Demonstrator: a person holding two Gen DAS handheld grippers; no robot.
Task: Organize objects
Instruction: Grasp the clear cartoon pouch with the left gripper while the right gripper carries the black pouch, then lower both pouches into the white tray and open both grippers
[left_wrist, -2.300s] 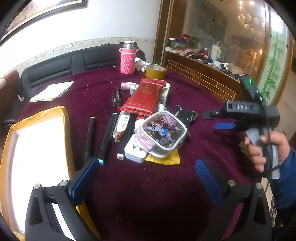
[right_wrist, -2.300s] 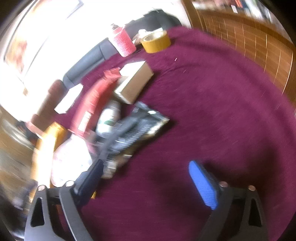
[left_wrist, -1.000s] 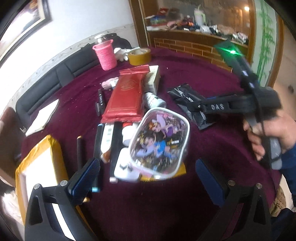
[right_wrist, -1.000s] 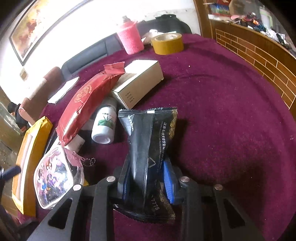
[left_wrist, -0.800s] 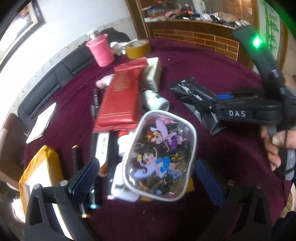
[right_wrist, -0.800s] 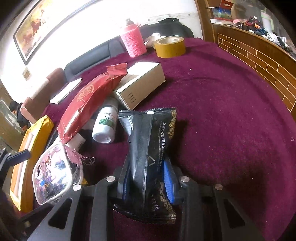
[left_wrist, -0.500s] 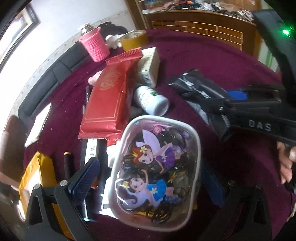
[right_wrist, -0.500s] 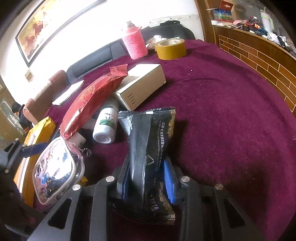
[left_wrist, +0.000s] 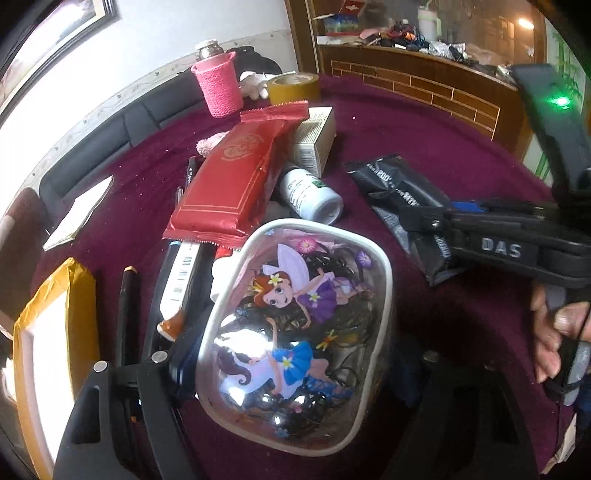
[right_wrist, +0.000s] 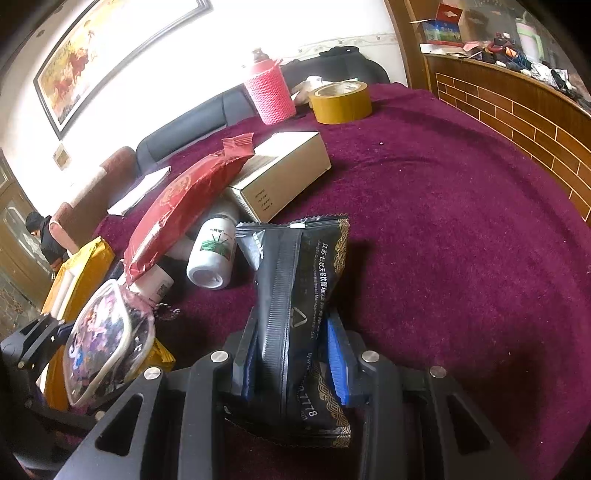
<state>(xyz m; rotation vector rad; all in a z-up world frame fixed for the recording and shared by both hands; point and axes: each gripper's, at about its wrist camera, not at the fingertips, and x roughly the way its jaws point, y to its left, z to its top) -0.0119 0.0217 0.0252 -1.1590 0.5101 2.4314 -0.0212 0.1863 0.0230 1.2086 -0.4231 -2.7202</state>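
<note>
The left gripper (left_wrist: 291, 354) is now closing its jaws around the clear fairy-print pouch (left_wrist: 295, 328), which a moment ago was lying ahead of wide-open jaws; the pouch is tilting up off the pile, so a second item is being secured for sorting. The right gripper (right_wrist: 291, 354) is still clamping the black foil packet (right_wrist: 299, 295), whose far end is reaching out ahead of the jaws over the maroon tabletop (right_wrist: 461, 240). Beyond both jaws, the red foil packet (left_wrist: 236, 184), white bottle (left_wrist: 310, 195) and cardboard box (right_wrist: 280, 173) are waiting, untouched.
</note>
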